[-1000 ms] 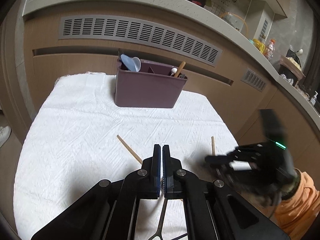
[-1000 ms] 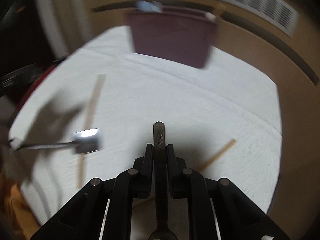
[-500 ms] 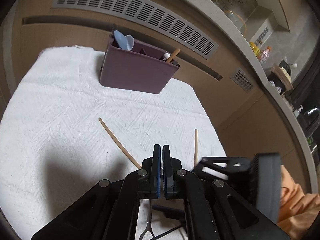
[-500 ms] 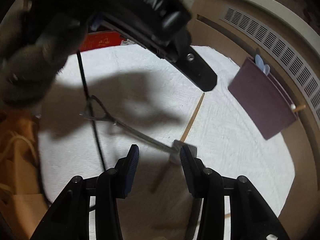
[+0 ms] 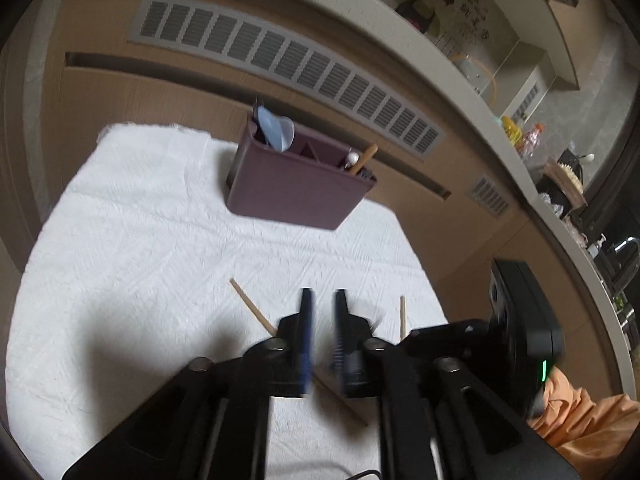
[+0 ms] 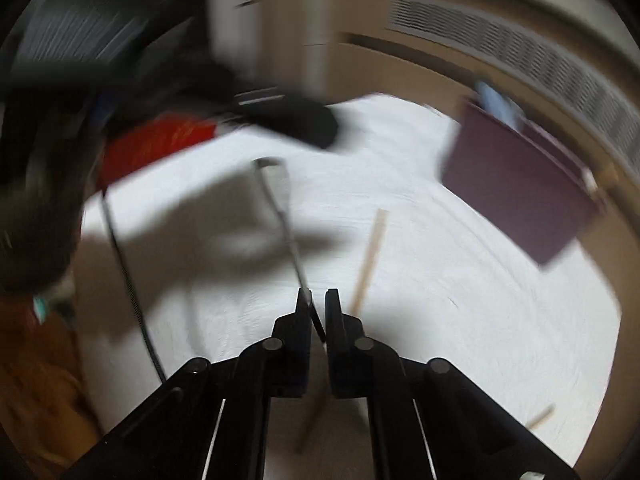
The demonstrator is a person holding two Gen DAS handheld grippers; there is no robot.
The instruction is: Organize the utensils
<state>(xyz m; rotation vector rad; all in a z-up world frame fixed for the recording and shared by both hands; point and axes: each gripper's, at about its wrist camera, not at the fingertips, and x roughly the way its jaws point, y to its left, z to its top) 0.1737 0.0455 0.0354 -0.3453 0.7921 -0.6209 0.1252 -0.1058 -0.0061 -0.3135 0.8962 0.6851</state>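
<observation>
Two chopsticks (image 5: 251, 307) loose on cloth (image 5: 120, 240), awaiting holder (image 5: 296, 196). Right gripper (image 6: 318, 300) clamped on metal utensil (image 6: 276, 200) for transfer; left gripper (image 5: 323, 300) opening, empty.

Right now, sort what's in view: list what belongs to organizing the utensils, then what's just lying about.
Job:
purple caddy
metal utensil clamped in right gripper
two chopsticks on the cloth
left gripper, jaws opening, empty

Lying about:
bottles on the counter
red item
black cable
</observation>
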